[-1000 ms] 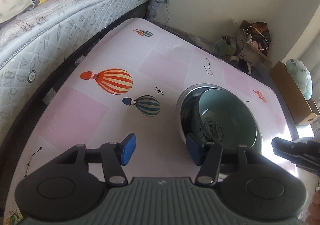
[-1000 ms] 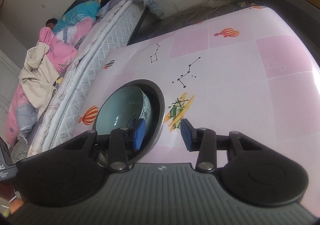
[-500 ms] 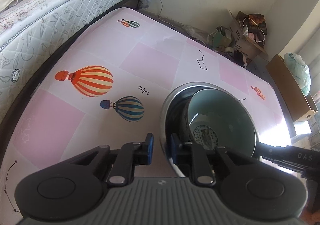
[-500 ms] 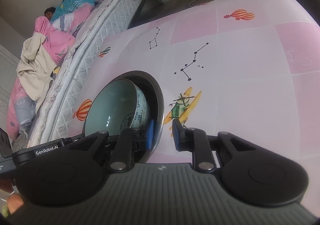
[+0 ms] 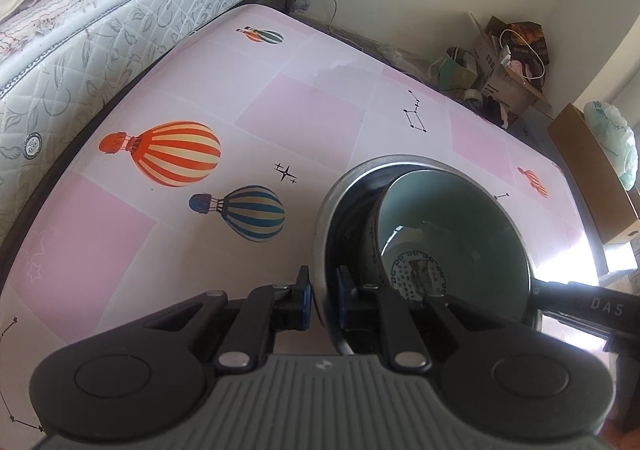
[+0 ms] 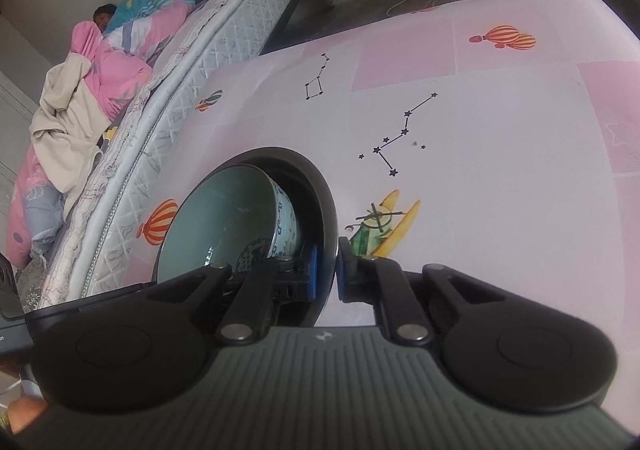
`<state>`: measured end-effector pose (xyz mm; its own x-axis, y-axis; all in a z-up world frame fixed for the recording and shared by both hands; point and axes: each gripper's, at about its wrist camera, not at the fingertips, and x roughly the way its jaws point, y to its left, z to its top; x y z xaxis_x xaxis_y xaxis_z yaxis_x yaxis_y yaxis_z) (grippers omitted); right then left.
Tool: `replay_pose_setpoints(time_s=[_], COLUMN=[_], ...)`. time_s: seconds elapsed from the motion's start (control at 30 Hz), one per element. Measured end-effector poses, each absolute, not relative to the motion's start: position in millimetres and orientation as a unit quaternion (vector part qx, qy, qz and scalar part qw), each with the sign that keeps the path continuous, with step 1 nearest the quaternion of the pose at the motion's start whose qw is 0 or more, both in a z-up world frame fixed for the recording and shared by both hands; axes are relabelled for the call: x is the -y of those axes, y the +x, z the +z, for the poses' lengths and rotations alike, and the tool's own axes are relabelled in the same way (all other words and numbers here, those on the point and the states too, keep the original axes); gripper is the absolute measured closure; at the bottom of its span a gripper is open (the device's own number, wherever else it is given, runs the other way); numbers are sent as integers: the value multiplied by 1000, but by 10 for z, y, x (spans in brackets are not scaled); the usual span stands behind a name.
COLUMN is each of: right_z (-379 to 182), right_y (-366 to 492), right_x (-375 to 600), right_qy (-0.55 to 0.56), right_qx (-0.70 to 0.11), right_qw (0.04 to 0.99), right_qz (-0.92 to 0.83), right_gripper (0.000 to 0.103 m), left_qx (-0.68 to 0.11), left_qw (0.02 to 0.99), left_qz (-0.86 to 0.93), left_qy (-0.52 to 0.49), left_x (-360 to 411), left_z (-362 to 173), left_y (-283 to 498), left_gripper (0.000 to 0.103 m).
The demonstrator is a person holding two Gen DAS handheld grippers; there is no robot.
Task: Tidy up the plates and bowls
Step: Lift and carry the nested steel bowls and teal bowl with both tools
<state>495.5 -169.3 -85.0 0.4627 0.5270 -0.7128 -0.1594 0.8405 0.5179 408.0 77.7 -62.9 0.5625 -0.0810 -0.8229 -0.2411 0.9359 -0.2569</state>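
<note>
A steel bowl [image 5: 340, 190] stands on the pink balloon-print table [image 5: 304, 110], with a teal ceramic bowl [image 5: 452, 222] tilted inside it. My left gripper [image 5: 323, 297] is shut on the steel bowl's near-left rim, one blue pad outside the wall and one inside. In the right wrist view the same steel bowl [image 6: 320, 186] holds the teal bowl [image 6: 224, 218], and my right gripper [image 6: 327, 274] is shut on its right rim, pads on either side of the wall. The right gripper's black body [image 5: 592, 306] shows at the left view's right edge.
A mattress [image 5: 100, 34] with piled bedding [image 6: 108, 62] runs along the table's left side. Cardboard boxes and bags [image 5: 508, 58] crowd the far corner by the wall. A brown box [image 5: 592, 170] sits beyond the table's right edge. Bare tablecloth [image 6: 500, 138] stretches right of the bowls.
Both grippers came down and forward onto the steel bowl's rim and their jaws went from open to shut on it. The bowls have stayed in place.
</note>
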Motion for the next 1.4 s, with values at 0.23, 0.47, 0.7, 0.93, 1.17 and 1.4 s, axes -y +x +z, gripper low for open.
replay_pose_setpoints(time_s=[0.23, 0.47, 0.7, 0.93, 1.17, 1.4], right_z=[-830, -786, -727, -691, -598, -453], right_y=[4897, 4861, 4821, 4772, 4706, 4606], right_x=[1662, 1655, 1685, 1696, 1717, 1781], right_qy=[175, 168, 166, 157, 150, 155], right_qx=[-462, -457, -452, -448, -436, -427], right_qw=[844, 848, 851, 854, 861, 864], right_qz=[208, 211, 211, 211, 214, 215], right_gripper=[95, 94, 93, 92, 92, 92], left_qx=[-464, -460, -455, -449, -441, -428], left_qw=[868, 870, 873, 876, 881, 888], left_qz=[47, 42, 35, 30, 26, 21], left_qy=[-170, -171, -172, -172, -169, -168], left_x=[-756, -747, -718, -688, -679, -646], left_z=[-608, -579, -540, -500, -421, -240], left_y=[4048, 4011, 3982, 3946, 3910, 3817], left_gripper=[91, 90, 90, 90, 90, 90])
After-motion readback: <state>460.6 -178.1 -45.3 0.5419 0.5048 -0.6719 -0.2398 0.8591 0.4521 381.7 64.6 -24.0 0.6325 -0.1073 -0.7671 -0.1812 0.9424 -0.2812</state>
